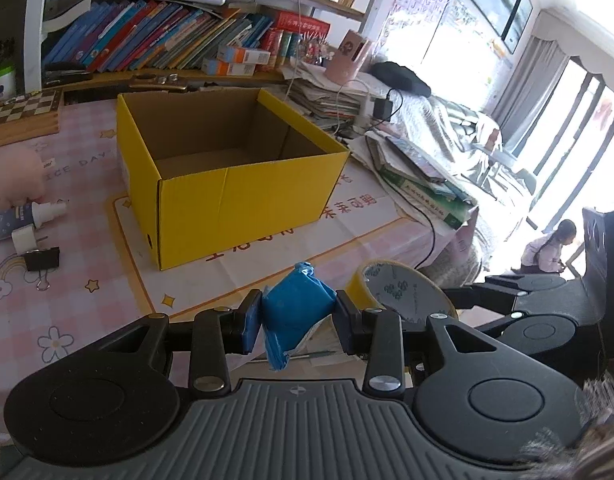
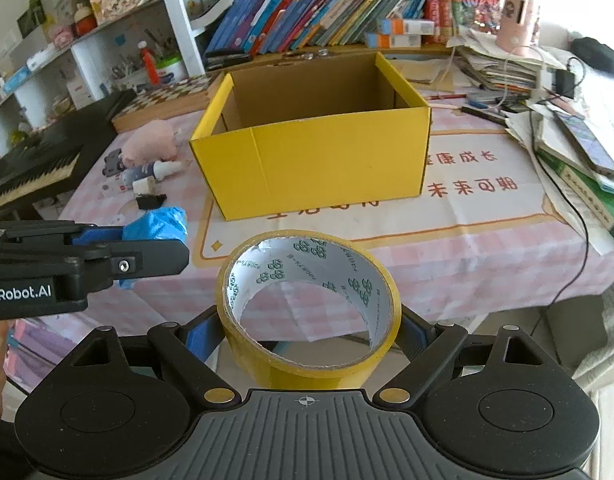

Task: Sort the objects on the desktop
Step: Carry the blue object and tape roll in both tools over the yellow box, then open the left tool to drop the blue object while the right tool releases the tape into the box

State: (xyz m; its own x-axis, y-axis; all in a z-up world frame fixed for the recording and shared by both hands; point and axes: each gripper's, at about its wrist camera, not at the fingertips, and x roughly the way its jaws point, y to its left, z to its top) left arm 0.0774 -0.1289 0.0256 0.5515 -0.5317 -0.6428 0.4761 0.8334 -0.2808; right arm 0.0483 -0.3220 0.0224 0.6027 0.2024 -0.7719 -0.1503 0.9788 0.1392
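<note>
My left gripper (image 1: 297, 320) is shut on a blue wrapped packet (image 1: 297, 306) and holds it above the table's near edge, in front of the open yellow cardboard box (image 1: 243, 192). It also shows in the right wrist view (image 2: 147, 240), with the blue packet (image 2: 159, 222) at its tip. My right gripper (image 2: 309, 332) is shut on a roll of yellow tape (image 2: 307, 304), held in front of the box (image 2: 315, 160). The tape roll (image 1: 403, 292) shows to the right of the left gripper. The box looks empty inside.
On the pink checked tablecloth (image 2: 487, 248) left of the box lie a pink plush pig (image 2: 151, 144), a small spray bottle (image 2: 155, 170), a white plug (image 1: 23, 238) and a black binder clip (image 1: 43, 260). Books (image 2: 579, 184) and cables crowd the right side. A bookshelf (image 2: 307, 12) stands behind.
</note>
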